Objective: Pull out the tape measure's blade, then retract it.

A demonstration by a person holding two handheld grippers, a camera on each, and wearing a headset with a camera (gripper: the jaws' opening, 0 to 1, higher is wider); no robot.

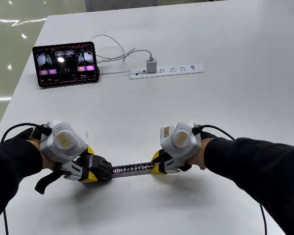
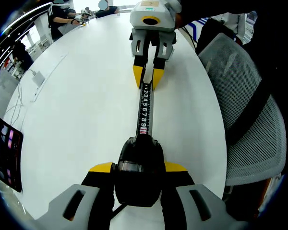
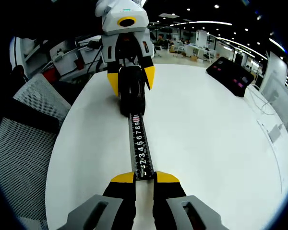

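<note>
Black-sleeved forearms inward, blade between

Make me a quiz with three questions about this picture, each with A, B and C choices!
1. Where is the tablet? A) on the table, near the power strip B) on the floor C) in a drawer
2. What colour are the hand-held gripper fingertips? A) red B) yellow C) green
3. The tape measure's blade is: A) fully wound in B) pulled out partway C) snapped off

1 A: it lies flat left of the power strip.
2 B: yellow tips show in every view.
3 B: the left hand-held gripper holds the tape measure, the right hand-held gripper pinches the blade's end, and numbers show between.
</note>
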